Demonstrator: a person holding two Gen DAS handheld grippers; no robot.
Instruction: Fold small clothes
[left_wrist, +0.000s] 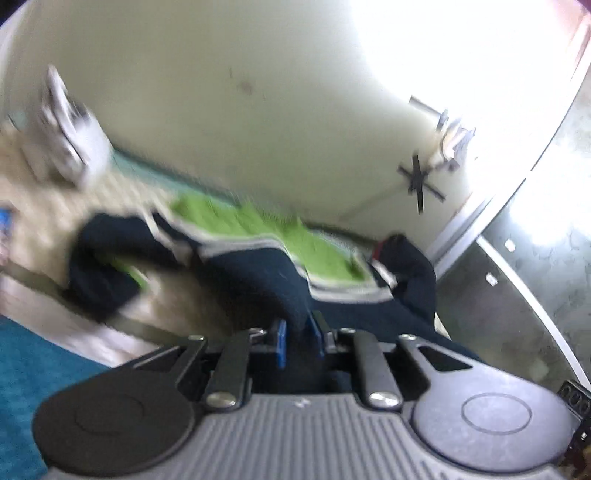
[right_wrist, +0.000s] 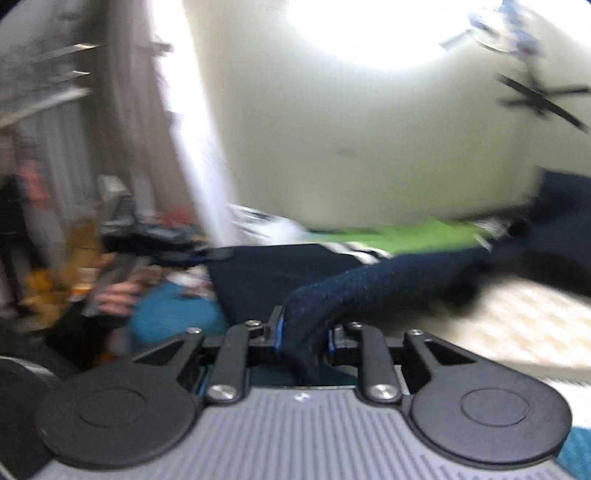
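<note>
A small navy garment (left_wrist: 255, 273) with green panels and grey-white stripes lies rumpled on a cream patterned bed cover (left_wrist: 48, 206). My left gripper (left_wrist: 298, 332) is shut on a navy fold at the garment's near edge, blue pads pressed on the cloth. In the right wrist view the same garment (right_wrist: 406, 269) stretches to the right, green part behind. My right gripper (right_wrist: 304, 334) is shut on a thick navy knit edge that bulges up between its pads. Both views are blurred.
A pale grey and white cloth heap (left_wrist: 66, 125) sits at the back left of the bed. A cream wall (left_wrist: 258, 92) stands behind. A teal cover (left_wrist: 26, 369) lies near the left. A person's hand (right_wrist: 118, 291) with a black tool shows at left.
</note>
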